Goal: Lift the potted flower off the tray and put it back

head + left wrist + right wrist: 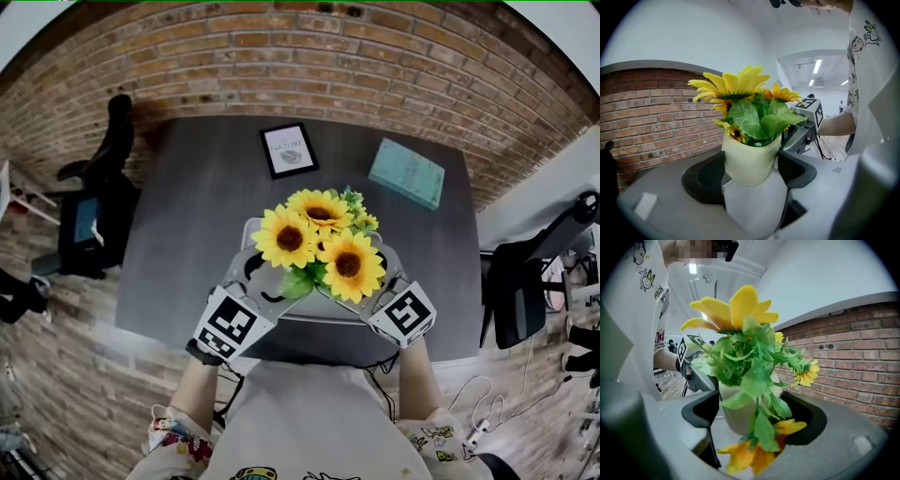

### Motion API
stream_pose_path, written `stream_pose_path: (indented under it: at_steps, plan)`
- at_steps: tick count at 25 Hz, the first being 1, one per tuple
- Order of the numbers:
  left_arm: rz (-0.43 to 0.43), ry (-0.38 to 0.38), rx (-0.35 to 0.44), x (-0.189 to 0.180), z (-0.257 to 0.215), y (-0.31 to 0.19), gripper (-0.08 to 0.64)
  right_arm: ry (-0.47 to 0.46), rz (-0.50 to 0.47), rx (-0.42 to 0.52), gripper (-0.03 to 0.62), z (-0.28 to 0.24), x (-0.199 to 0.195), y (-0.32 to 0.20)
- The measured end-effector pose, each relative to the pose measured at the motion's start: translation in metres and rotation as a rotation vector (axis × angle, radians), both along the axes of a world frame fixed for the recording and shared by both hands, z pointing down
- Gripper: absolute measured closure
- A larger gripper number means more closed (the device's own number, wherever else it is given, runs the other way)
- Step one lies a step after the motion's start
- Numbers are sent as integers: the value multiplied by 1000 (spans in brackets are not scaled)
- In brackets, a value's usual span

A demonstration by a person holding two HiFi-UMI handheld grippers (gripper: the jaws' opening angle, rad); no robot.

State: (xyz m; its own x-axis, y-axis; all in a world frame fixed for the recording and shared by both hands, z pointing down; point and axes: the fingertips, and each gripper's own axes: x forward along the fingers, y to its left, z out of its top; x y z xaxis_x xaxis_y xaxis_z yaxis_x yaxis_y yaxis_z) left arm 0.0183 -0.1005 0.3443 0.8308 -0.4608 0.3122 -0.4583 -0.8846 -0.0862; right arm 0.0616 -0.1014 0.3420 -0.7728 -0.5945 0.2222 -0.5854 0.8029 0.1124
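The potted flower is a pale pot (749, 159) filled with yellow sunflowers (319, 242) and green leaves. My left gripper (750, 171) has its black pads against both sides of the pot. My right gripper (750, 420) clasps the same pot (733, 411) from the opposite side, half hidden by hanging leaves and a drooping bloom. In the head view the left gripper (258, 281) and right gripper (380, 277) flank the bouquet, which hides the pot. The light grey tray (309, 309) lies below the flowers on the dark table (187, 244).
A framed picture (288, 150) and a teal book (406, 172) lie at the far side of the table. A black chair (94, 206) stands to the left and another (520, 291) to the right. A brick wall rises behind the table.
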Motion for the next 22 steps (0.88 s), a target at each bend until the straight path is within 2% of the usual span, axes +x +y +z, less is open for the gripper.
stream_pose_path:
  at_steps: [10, 16, 22]
  plan:
    - [0, 10, -24, 5, -4, 21, 190, 26, -3, -16, 169, -5, 5, 22]
    - [-2, 36, -44, 1, -3, 35, 189, 51, -25, 23, 169, -10, -2, 36]
    - [11, 46, -57, 0, -1, 45, 189, 41, -7, 13, 169, -8, -2, 47]
